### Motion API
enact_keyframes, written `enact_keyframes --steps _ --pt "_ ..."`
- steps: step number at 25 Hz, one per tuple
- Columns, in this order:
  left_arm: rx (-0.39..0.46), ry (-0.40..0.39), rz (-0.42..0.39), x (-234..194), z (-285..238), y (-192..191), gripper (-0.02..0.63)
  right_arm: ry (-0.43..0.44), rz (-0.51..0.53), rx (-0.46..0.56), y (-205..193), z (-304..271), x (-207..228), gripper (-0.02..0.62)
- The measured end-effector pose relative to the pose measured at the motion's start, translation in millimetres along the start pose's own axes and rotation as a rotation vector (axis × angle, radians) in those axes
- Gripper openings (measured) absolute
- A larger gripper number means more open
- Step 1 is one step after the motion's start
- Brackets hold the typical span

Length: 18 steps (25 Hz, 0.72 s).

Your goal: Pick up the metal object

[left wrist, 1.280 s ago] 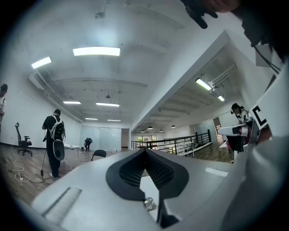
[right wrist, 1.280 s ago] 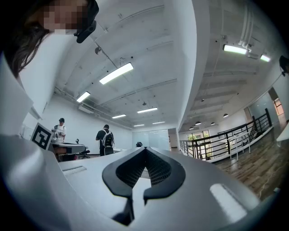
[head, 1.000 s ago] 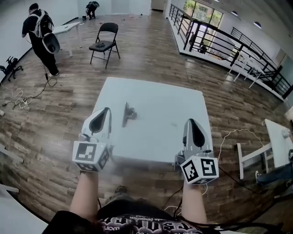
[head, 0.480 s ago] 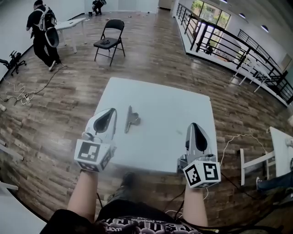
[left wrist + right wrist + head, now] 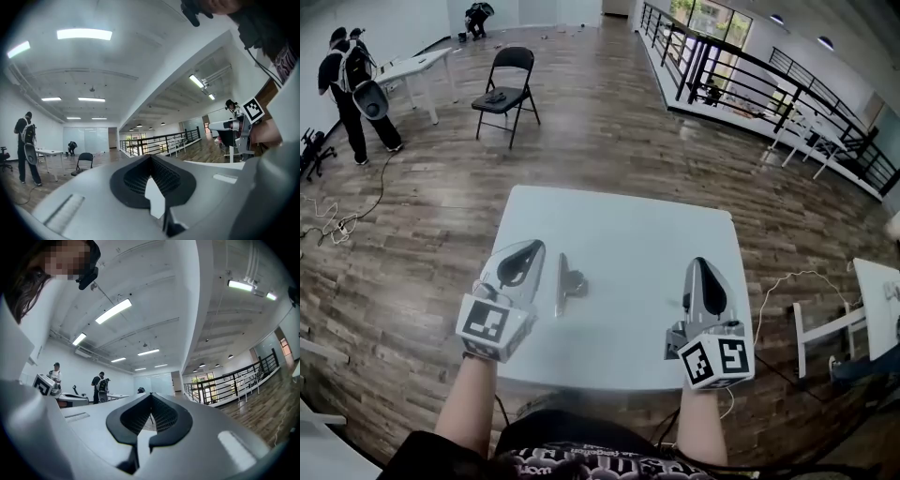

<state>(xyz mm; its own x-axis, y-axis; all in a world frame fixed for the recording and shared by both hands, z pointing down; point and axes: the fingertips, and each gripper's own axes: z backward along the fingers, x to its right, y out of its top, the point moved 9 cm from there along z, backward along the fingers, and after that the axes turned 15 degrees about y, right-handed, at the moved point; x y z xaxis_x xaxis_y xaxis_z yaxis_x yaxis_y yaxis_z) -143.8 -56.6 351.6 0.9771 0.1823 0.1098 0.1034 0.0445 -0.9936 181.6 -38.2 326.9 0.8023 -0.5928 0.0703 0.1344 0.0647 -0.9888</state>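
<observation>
A slim metal object (image 5: 562, 284), a long strip with a small raised handle, lies on the white table (image 5: 628, 234), left of its middle. My left gripper (image 5: 528, 247) is shut and empty, hovering just left of the object, tips level with its far end and apart from it. My right gripper (image 5: 701, 263) is shut and empty over the table's right side, well away from the object. The left gripper view shows only closed jaws (image 5: 150, 157) against the room. The right gripper view shows the same of its jaws (image 5: 151, 394). Neither gripper view shows the object.
A black folding chair (image 5: 506, 92) stands on the wood floor beyond the table. A person (image 5: 352, 84) stands by a white table (image 5: 408, 67) at the far left. Black railing (image 5: 750, 84) runs along the right; another white table (image 5: 877, 291) stands at the right edge. Cables (image 5: 337, 220) lie at left.
The left gripper has moved forward and right, closer alongside the metal object. The right gripper has barely shifted. The person at the back left has walked further left.
</observation>
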Motion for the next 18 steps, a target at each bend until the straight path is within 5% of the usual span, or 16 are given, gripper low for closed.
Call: enact_keyframes --steps 6,7,14,18 --pt "-0.122 -0.133 -0.074 -2 -26 -25 -0.002 -0.016 0.015 -0.015 -4 -17 9 0.011" --pt "-0.153 -0.175 -0.106 0 -31 -31 0.041 -0.018 0.015 -0.018 -6 -19 11 0.011" --pt "-0.421 -0.556 -0.46 34 -52 -93 0.307 -0.04 0.011 -0.036 -10 -26 24 0.011" --pt "-0.578 -0.748 -0.628 52 -66 -134 0.318 -0.053 0.003 -0.049 -15 -26 29 0.011"
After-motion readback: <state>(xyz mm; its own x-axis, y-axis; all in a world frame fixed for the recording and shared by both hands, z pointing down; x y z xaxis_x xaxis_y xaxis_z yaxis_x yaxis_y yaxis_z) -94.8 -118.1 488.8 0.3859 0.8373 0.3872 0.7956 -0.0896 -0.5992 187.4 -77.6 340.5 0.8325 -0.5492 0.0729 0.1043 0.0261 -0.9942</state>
